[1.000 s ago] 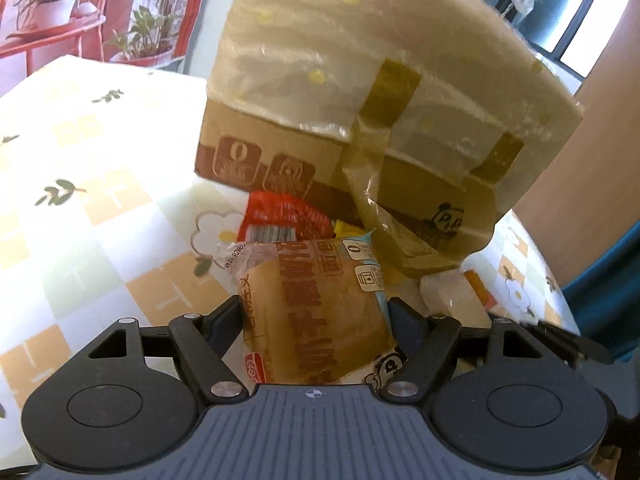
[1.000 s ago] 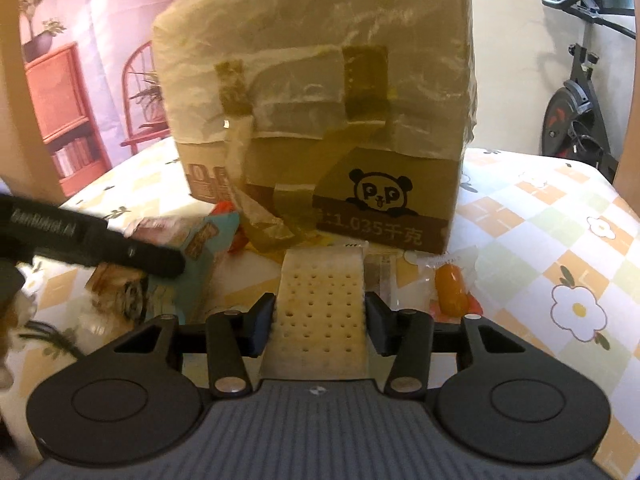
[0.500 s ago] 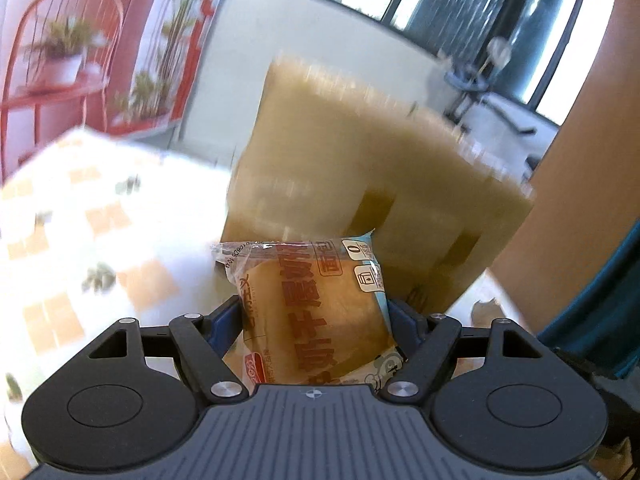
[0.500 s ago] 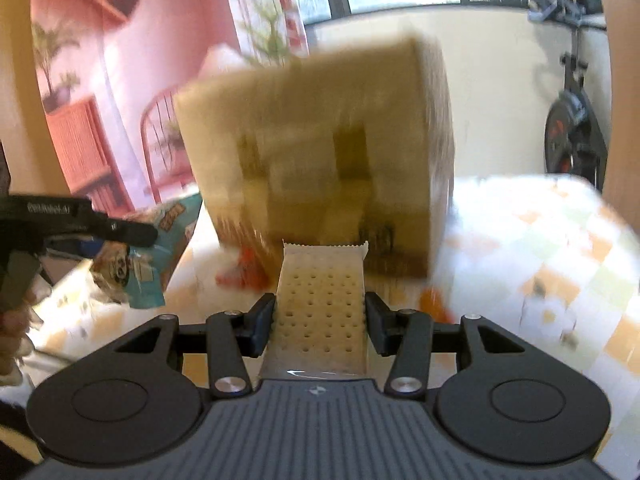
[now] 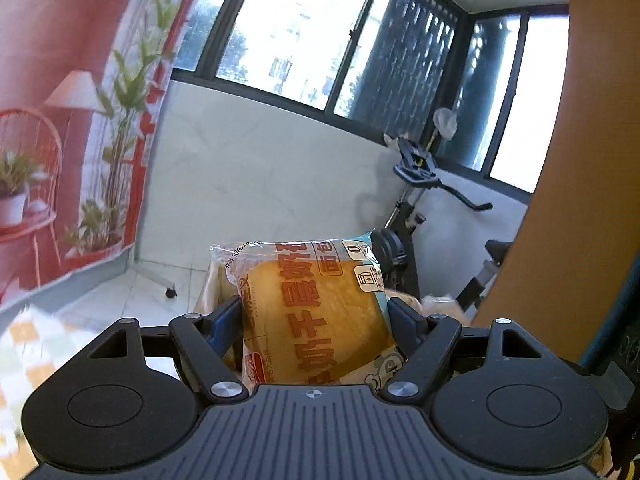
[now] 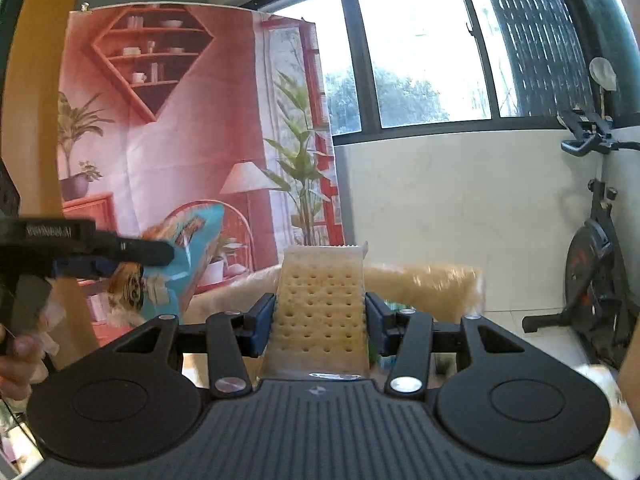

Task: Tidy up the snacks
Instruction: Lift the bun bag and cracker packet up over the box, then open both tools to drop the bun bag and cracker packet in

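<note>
Carrying step: I am holding both snacks up near the cardboard box (image 6: 424, 280). Left tool (image 5: 316, 316) is pinching a bread packet (image 5: 312, 312); right tool (image 6: 320, 312) is pinching a cracker pack (image 6: 320, 300). Each pack's long axis is pointing forward, away from me. Next, I judge: lowering each into the box, then spreading the tools.

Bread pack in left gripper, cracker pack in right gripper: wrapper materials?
Bread pack: looks like thin glossy plastic film, clear over the bun, printed red and blue; glare and creases at the sealed top edge.
Cracker pack: probably clear plastic film too; the dotted crackers show straight through, and the top seal is serrated. Whether either film is laminated can't be told.
</note>
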Demonstrator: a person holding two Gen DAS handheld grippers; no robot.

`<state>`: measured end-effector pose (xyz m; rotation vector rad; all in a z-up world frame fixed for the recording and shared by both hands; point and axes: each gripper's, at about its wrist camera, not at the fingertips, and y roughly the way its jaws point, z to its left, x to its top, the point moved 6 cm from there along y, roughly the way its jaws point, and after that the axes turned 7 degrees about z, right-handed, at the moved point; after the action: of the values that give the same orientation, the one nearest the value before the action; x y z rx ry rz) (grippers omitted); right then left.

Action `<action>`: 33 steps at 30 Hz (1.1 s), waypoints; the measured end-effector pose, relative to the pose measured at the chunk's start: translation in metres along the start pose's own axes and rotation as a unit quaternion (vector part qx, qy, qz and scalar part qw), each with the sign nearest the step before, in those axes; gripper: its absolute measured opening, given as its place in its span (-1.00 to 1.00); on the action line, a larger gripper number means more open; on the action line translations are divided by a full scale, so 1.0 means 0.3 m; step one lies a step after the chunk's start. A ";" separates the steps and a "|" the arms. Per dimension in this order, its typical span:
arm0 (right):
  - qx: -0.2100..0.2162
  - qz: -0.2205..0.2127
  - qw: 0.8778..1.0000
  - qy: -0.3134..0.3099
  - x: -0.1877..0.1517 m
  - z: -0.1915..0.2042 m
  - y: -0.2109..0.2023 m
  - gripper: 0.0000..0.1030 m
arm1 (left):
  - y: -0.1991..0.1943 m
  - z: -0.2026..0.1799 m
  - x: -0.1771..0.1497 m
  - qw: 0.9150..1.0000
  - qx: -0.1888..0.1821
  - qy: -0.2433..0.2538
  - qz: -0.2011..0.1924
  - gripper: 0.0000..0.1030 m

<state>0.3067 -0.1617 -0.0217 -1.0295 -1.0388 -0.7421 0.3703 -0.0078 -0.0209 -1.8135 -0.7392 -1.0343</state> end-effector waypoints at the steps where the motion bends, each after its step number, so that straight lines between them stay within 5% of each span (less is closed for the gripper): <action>1: 0.001 0.003 1.000 0.006 0.020 -0.006 0.043 -0.03 | 0.031 -0.001 0.022 1.000 0.006 0.002 0.002 0.53; 7: -0.020 0.027 0.999 0.025 0.071 -0.026 0.269 -0.03 | 0.230 0.055 0.078 0.998 0.036 0.025 0.047 0.53; 14: -0.019 0.077 0.997 -0.019 0.018 0.037 0.388 -0.03 | 0.307 0.109 0.031 0.993 0.059 0.037 0.093 0.54; 19: -0.033 0.094 0.995 -0.019 -0.004 0.044 0.399 0.04 | 0.252 0.142 -0.006 0.992 0.053 0.036 0.107 0.59; 23: -0.044 0.094 0.994 -0.023 -0.007 0.045 0.386 0.28 | 0.235 0.144 0.011 0.992 0.060 0.046 0.100 0.65; 33: -0.050 0.072 0.996 -0.015 0.002 0.021 0.282 0.28 | 0.118 0.140 -0.007 0.993 0.057 0.057 0.083 0.65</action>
<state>0.3790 -0.1254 -0.0474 -1.1921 -0.9500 -0.6687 0.4125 0.0150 -0.0475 -1.6737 -0.5568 -0.9573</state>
